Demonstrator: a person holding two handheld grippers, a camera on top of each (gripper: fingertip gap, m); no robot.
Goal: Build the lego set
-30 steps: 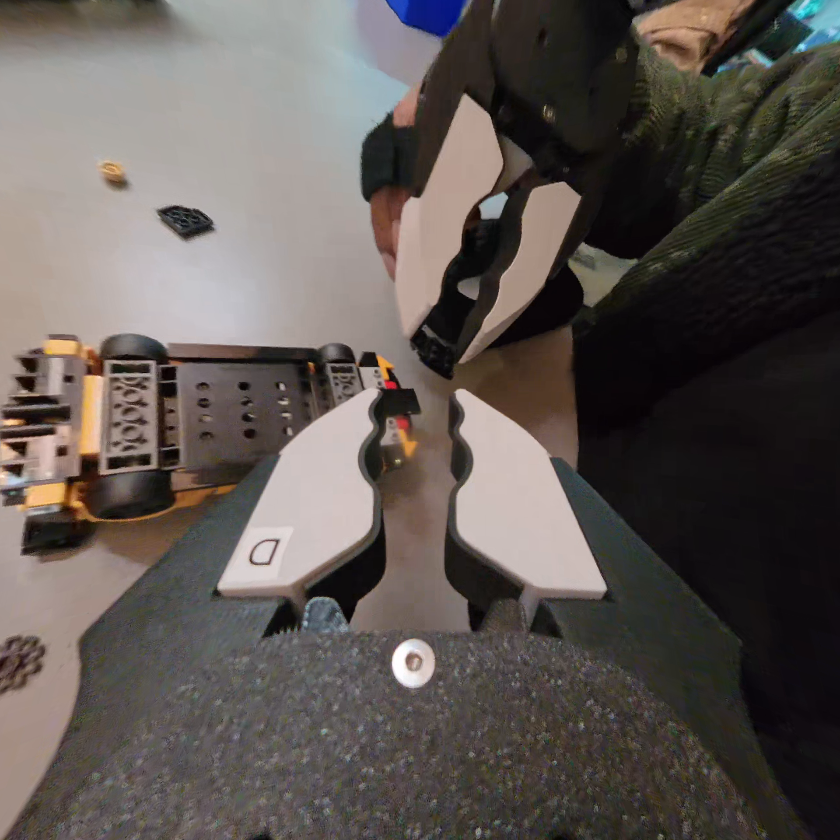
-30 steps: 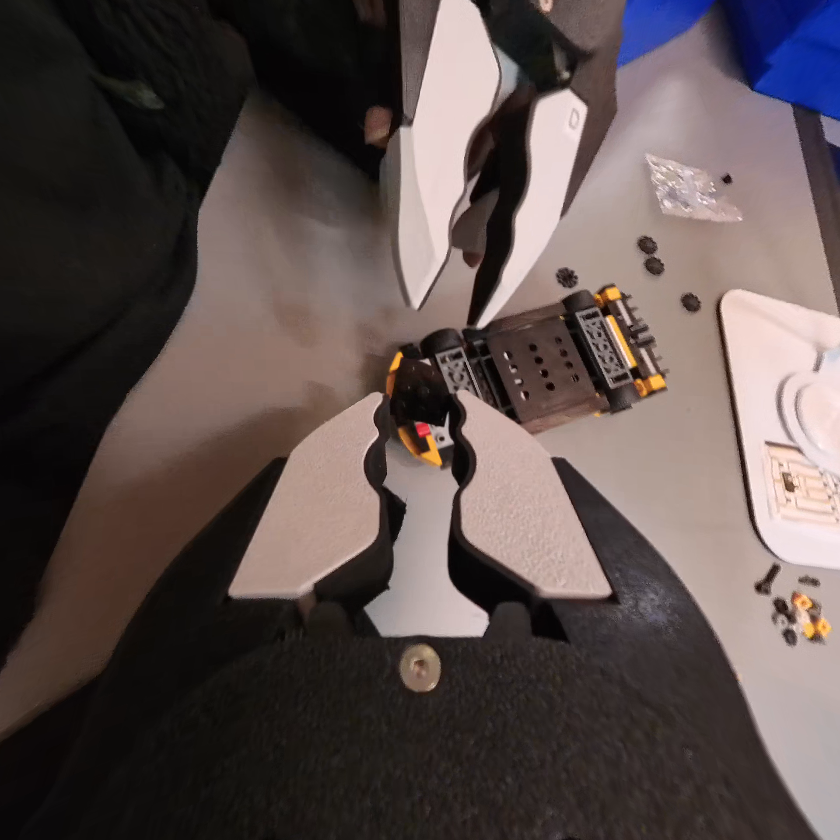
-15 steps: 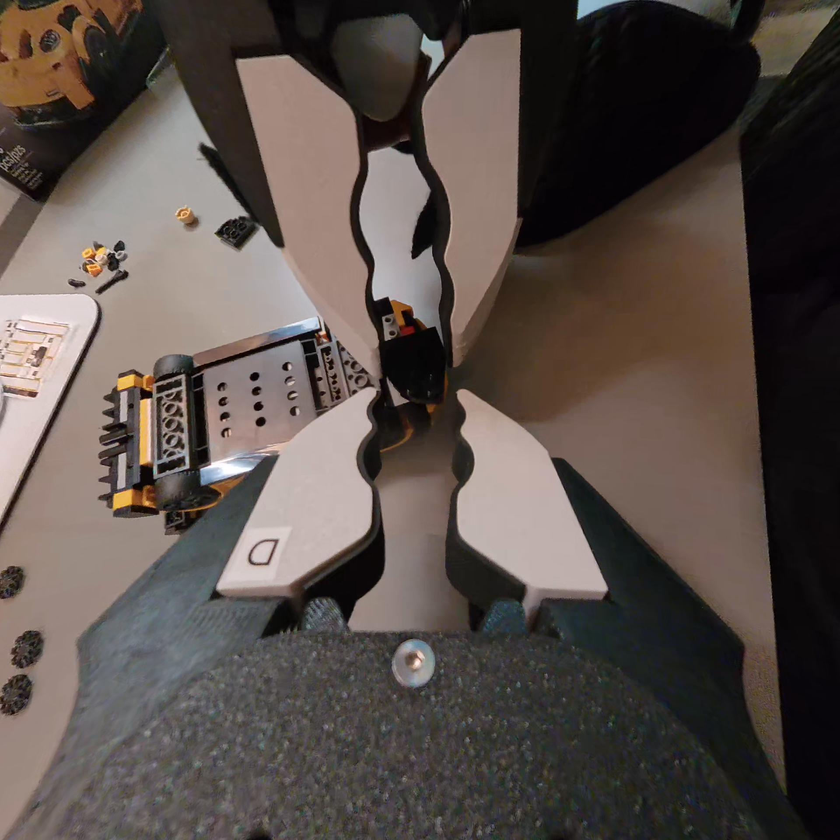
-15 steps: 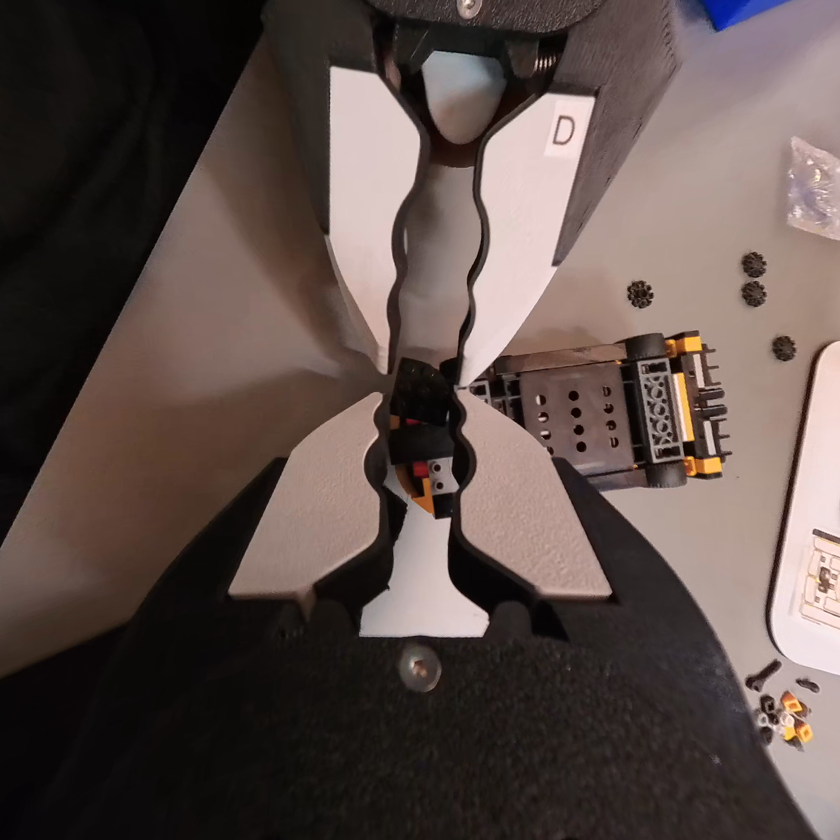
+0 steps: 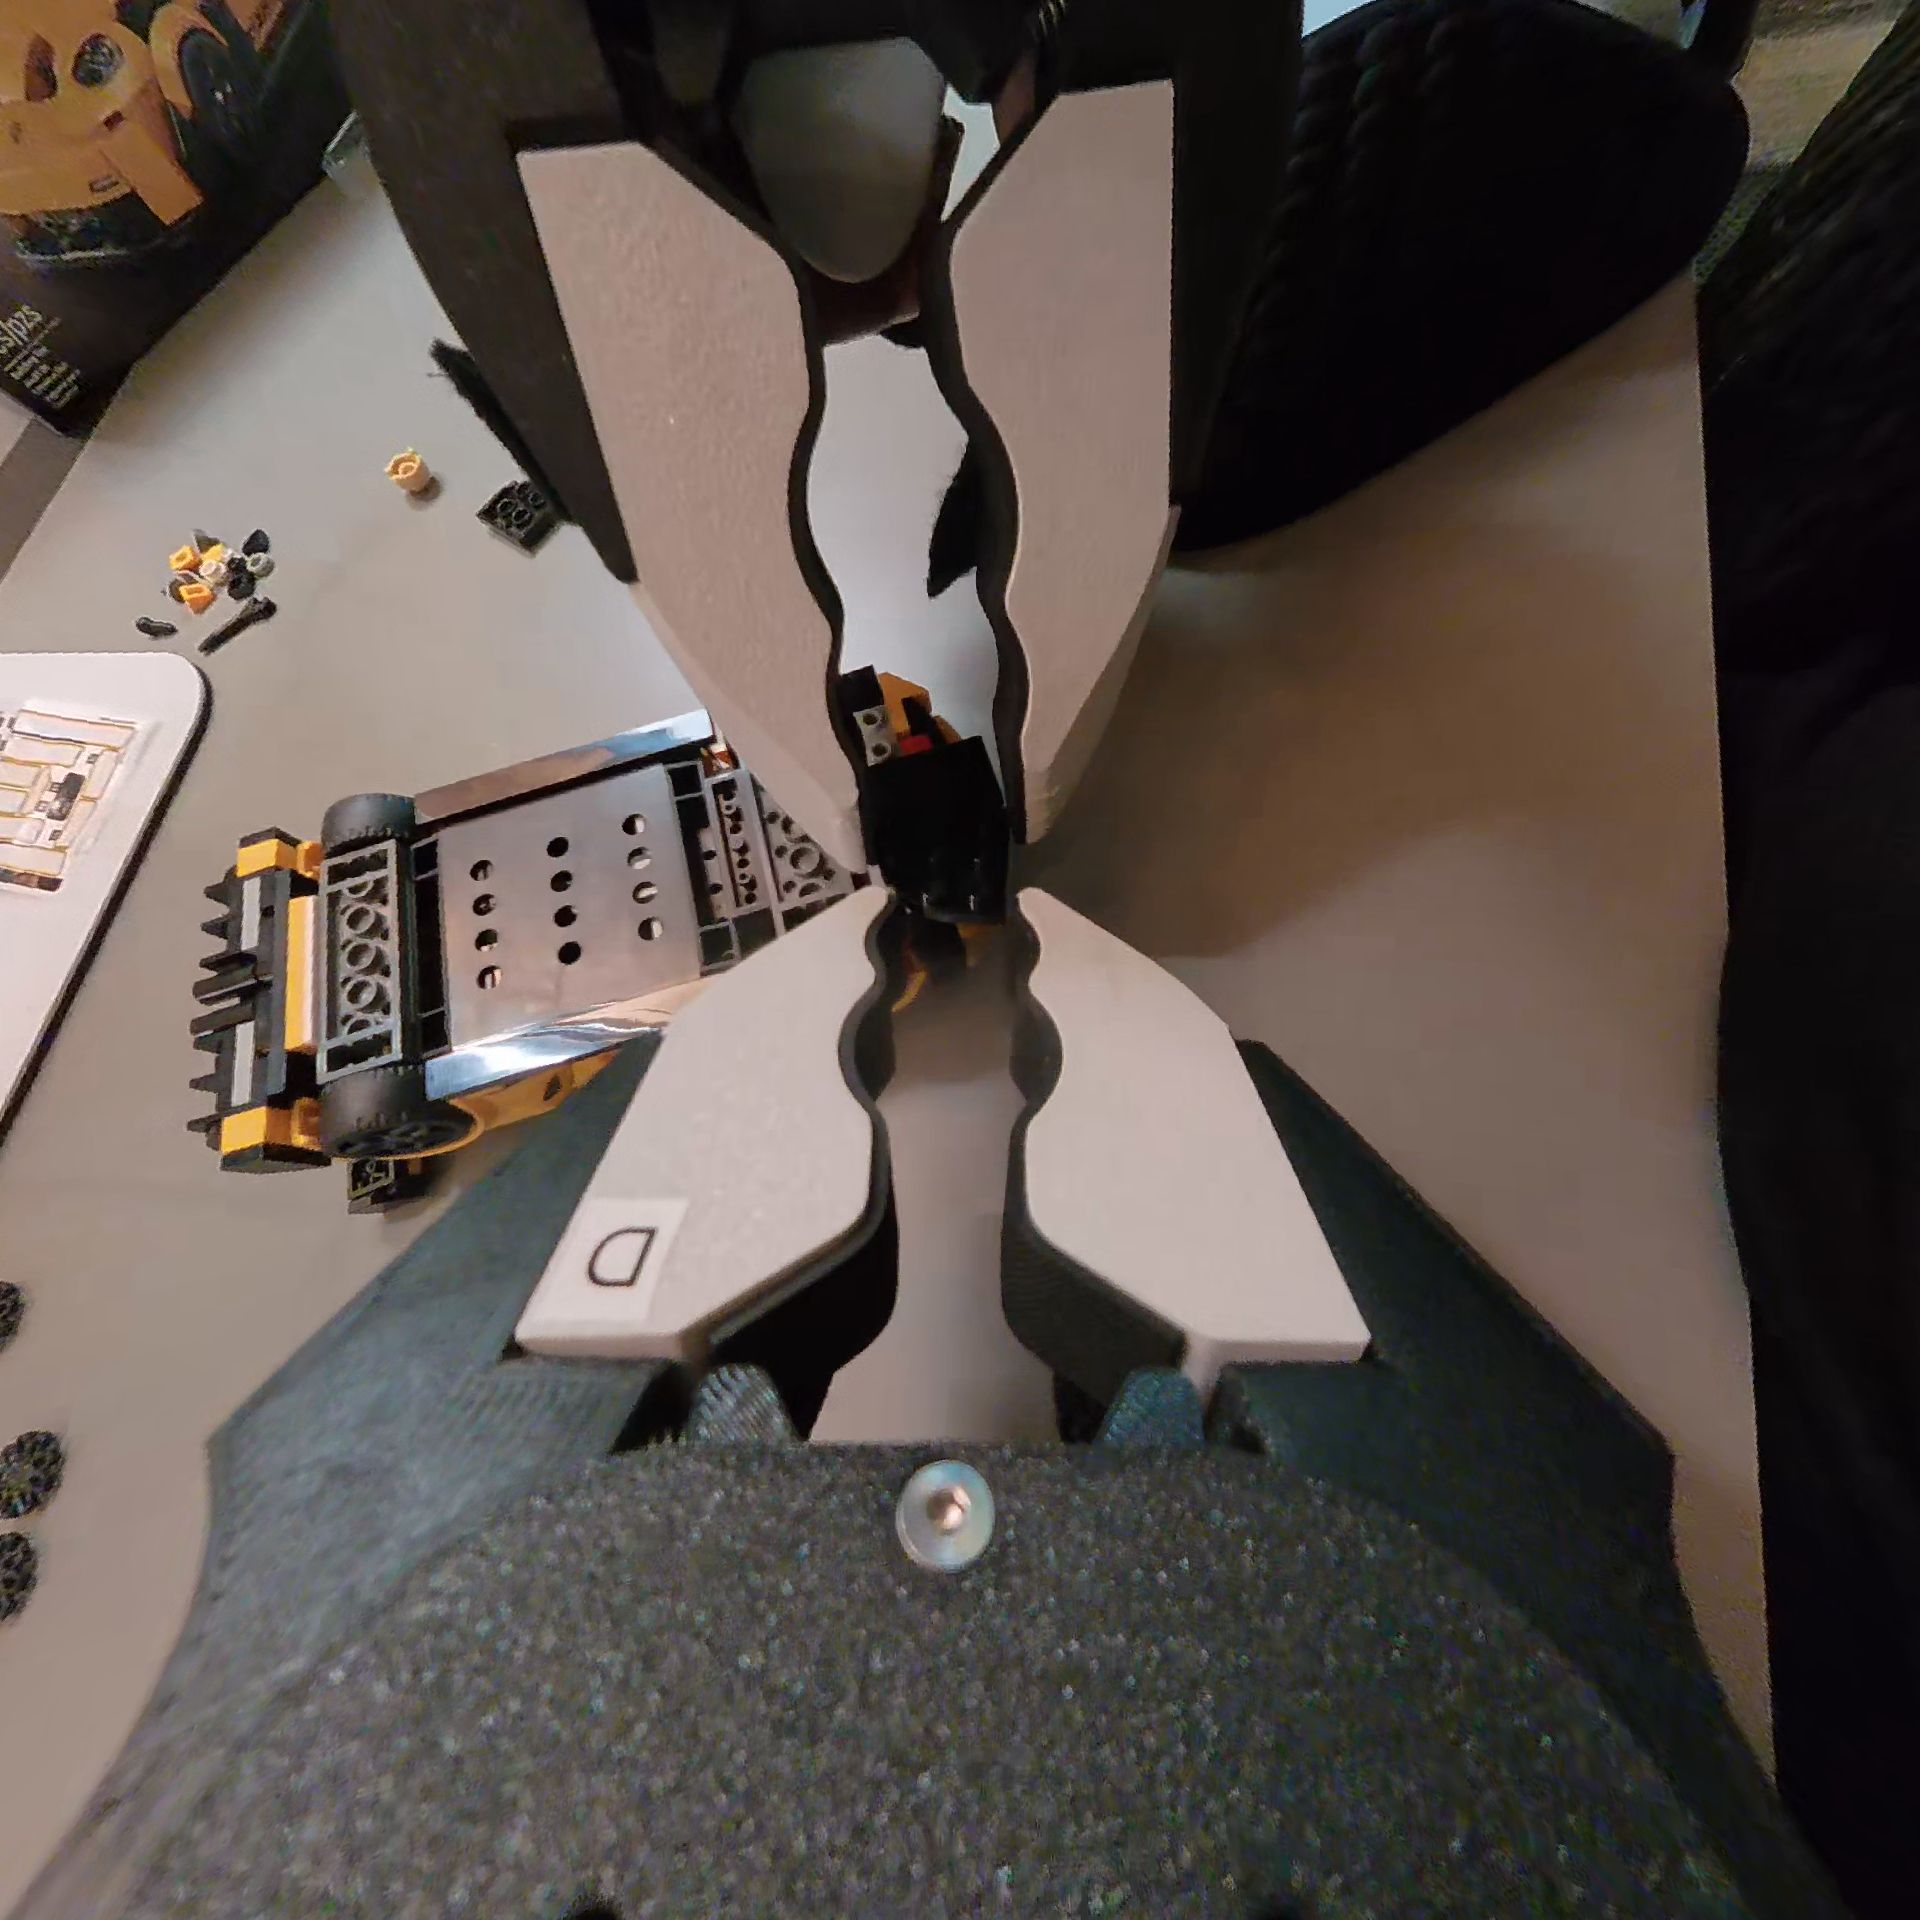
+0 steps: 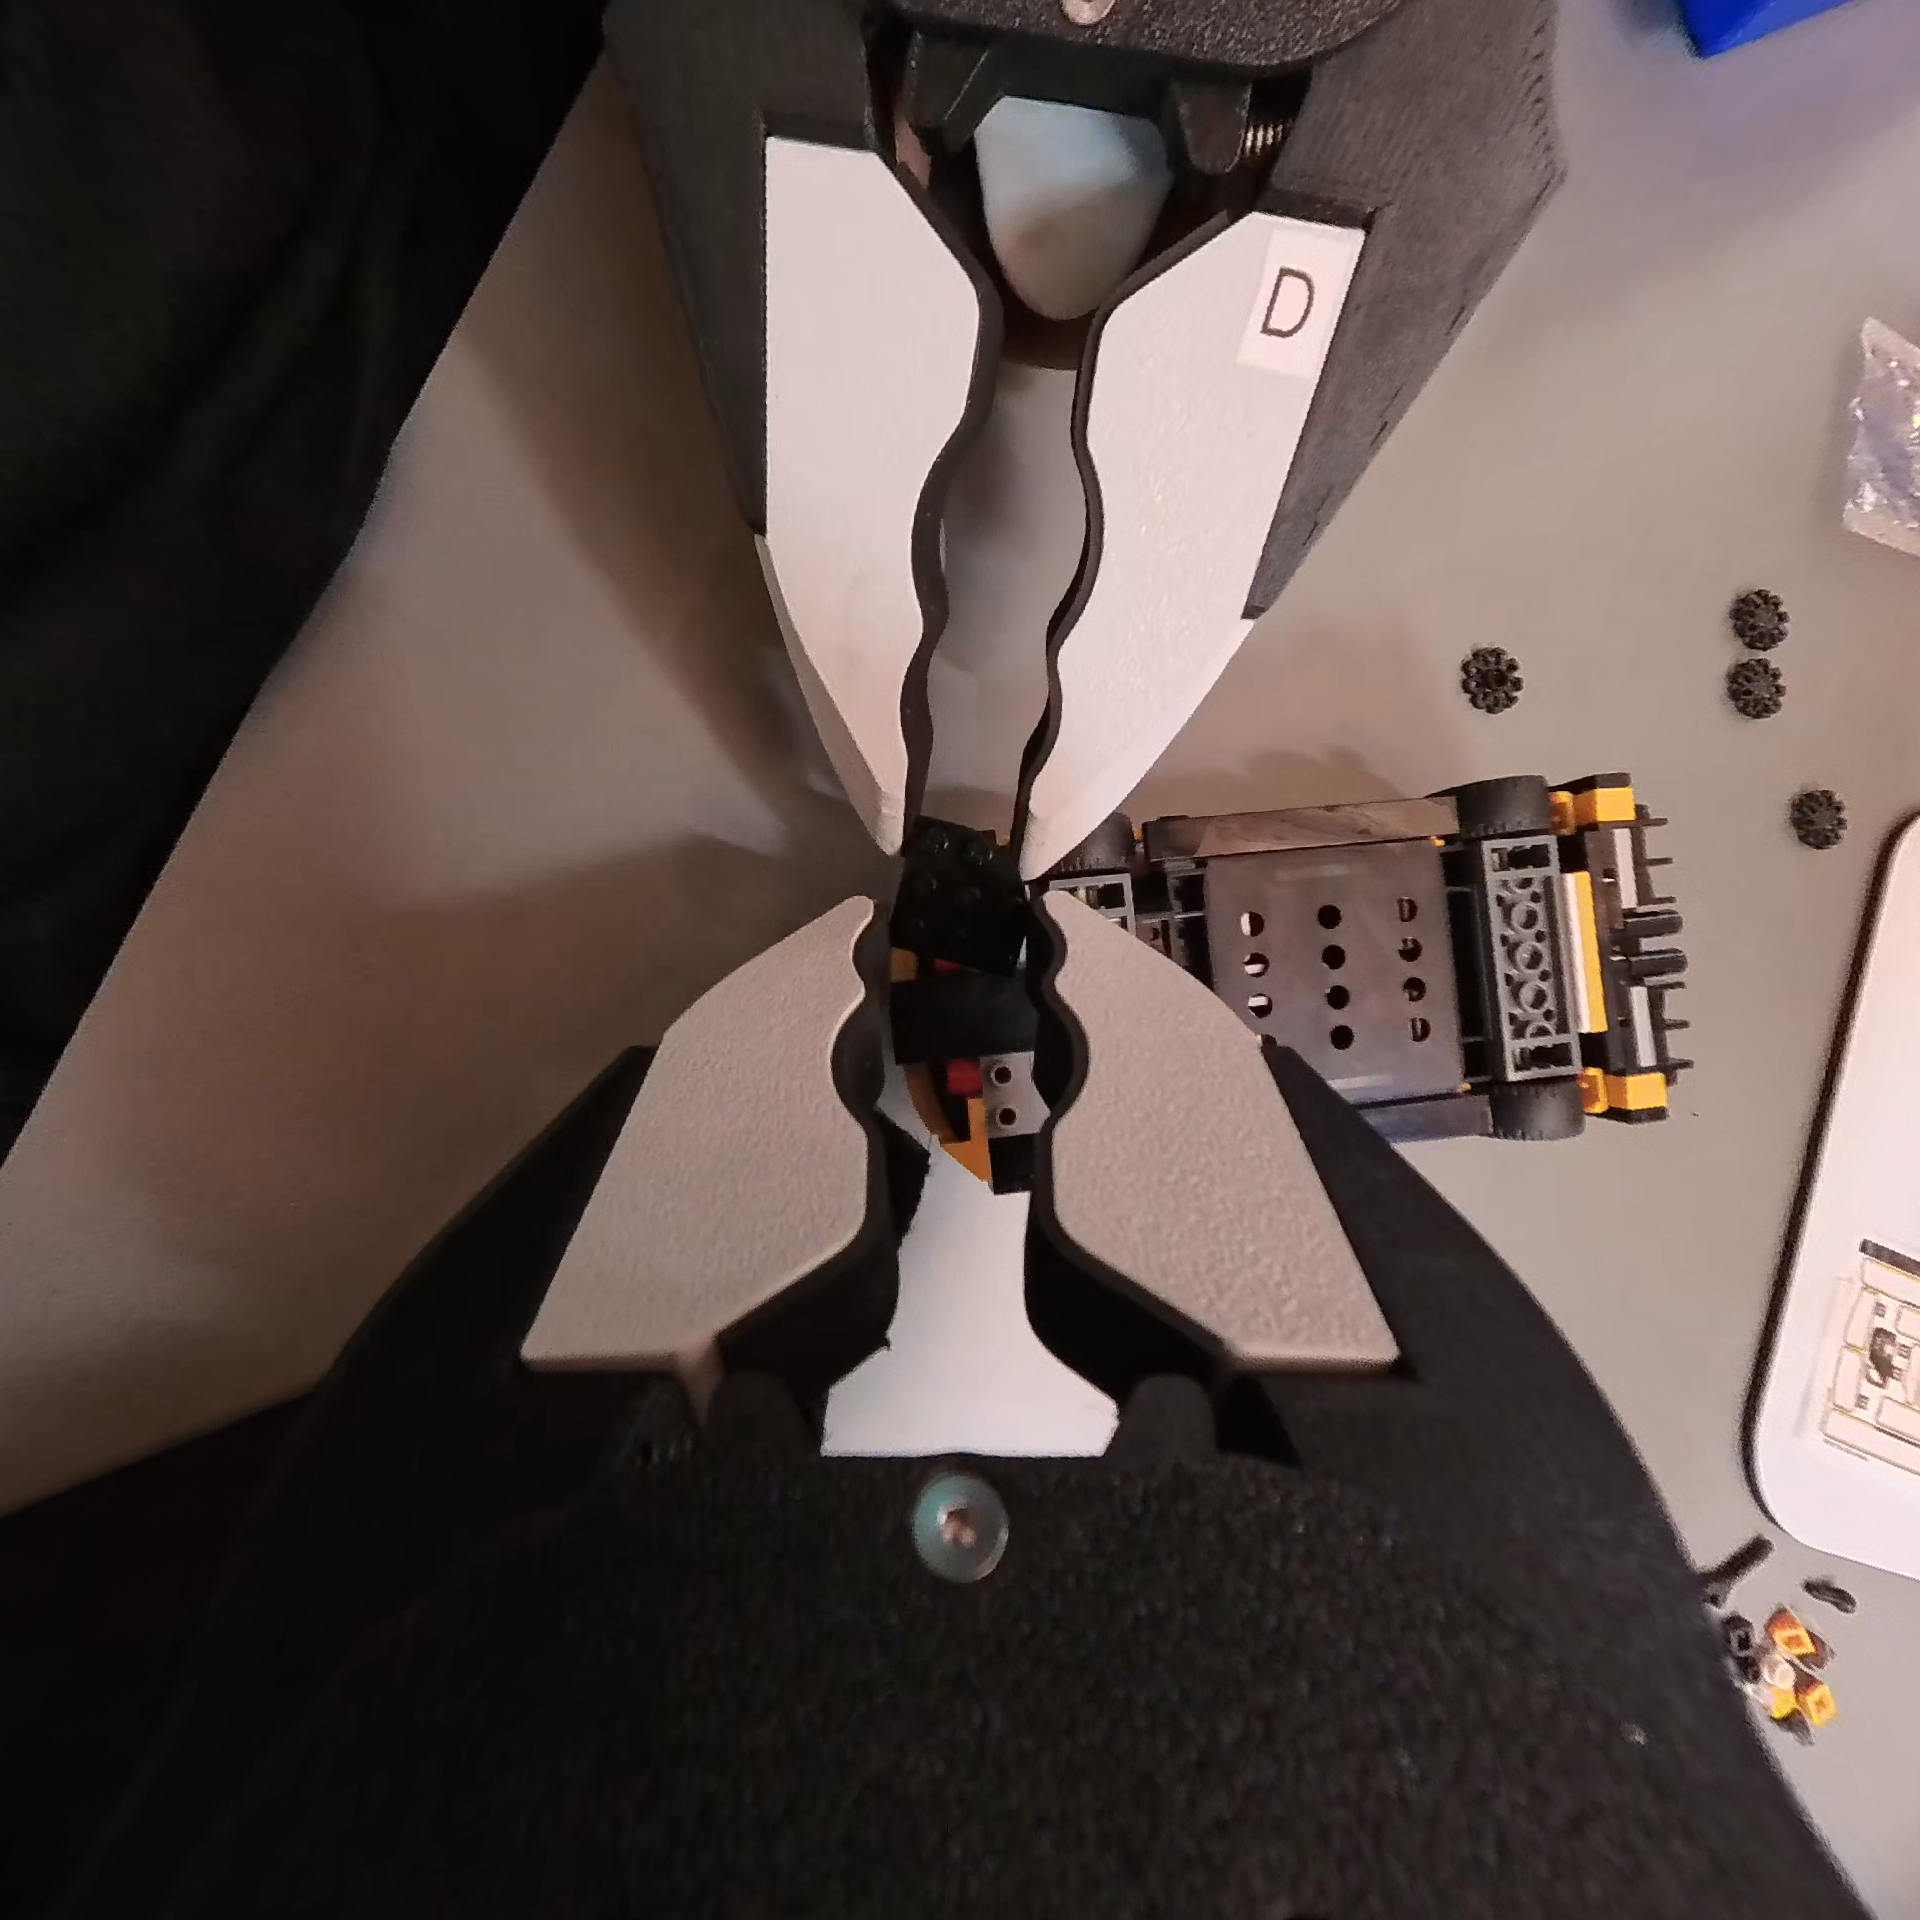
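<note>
Holding a small black-and-orange sub-assembly [image 6: 961, 1023] in my right claw [image 6: 956, 935], I am bringing it nose to nose with my left claw [image 5: 951, 904], whose tips are closing on the black studded end of the same piece (whether they are truly pinching it, I cannot tell). The piece's long axis is running straight along both claws, so the next push looks like a press along that line. The lego car [image 5: 488, 956] is lying belly-up on the grey desk [image 5: 1403, 831], just beside the piece, on the left claw's left side. Its underside is glossy black plate with round holes, rubber tyres, and ribbed grey bricks.
</note>
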